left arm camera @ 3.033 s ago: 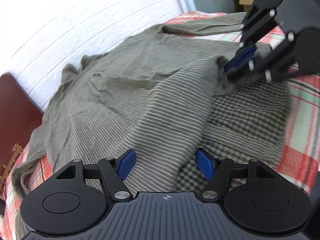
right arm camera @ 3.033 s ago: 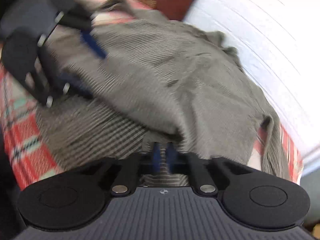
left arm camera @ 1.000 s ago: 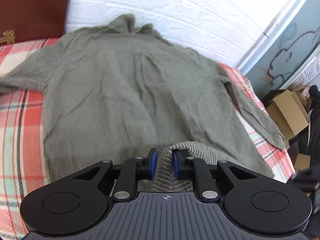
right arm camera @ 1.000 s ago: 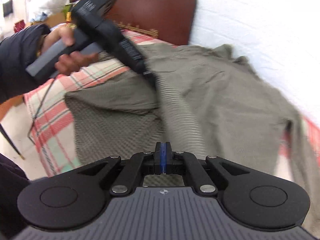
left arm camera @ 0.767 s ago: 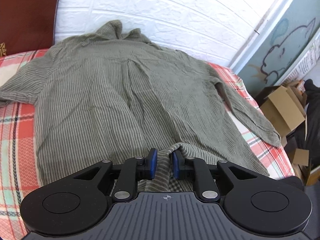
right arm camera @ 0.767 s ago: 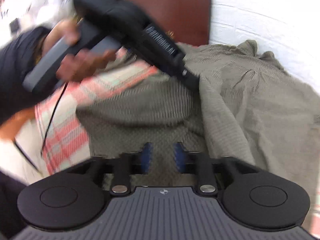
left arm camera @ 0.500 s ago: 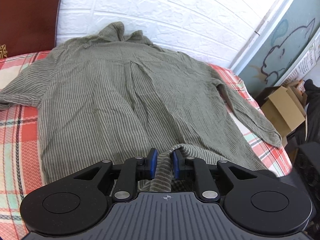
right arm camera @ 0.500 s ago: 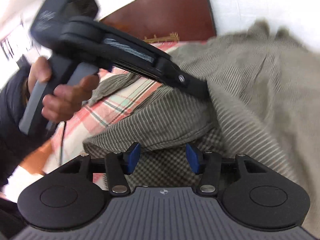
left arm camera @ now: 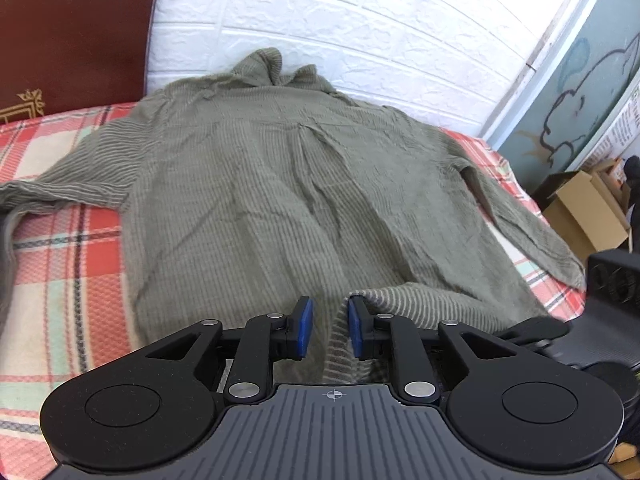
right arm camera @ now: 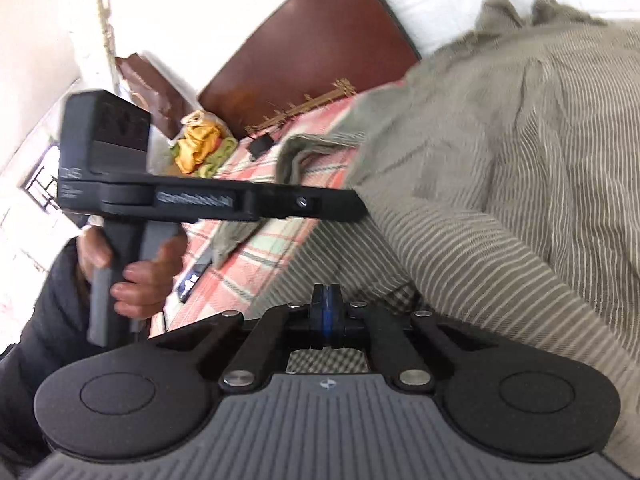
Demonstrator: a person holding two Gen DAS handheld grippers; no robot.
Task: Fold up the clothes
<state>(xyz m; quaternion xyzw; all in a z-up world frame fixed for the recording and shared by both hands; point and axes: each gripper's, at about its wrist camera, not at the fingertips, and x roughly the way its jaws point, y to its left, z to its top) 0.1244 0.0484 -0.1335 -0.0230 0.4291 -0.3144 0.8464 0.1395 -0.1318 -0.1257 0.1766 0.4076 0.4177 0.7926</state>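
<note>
A grey-green striped shirt (left arm camera: 288,200) lies spread back-up on the plaid bed, collar toward the wall. At its near hem a raised fold stands between the pads of my left gripper (left arm camera: 328,328). The jaws are opening: the left pad is clear of the cloth and the fold leans on the right pad. In the right wrist view my right gripper (right arm camera: 328,314) is shut, its tips pinched into the shirt (right arm camera: 520,184) at the turned-up hem, where the checked inner side shows. A hand (right arm camera: 136,280) holds the left tool, whose tip disappears under the same fold.
The plaid blanket (left arm camera: 60,248) covers the bed. A dark red headboard (left arm camera: 72,32) and a white brick wall (left arm camera: 360,20) stand behind it. Cardboard boxes (left arm camera: 584,216) sit on the floor at right. A yellow-green cloth pile (right arm camera: 200,144) lies by the headboard.
The left pads have parted a little, loosening the hem fold. The right gripper opened over the hem, rolled and dropped lower, then snapped shut there.
</note>
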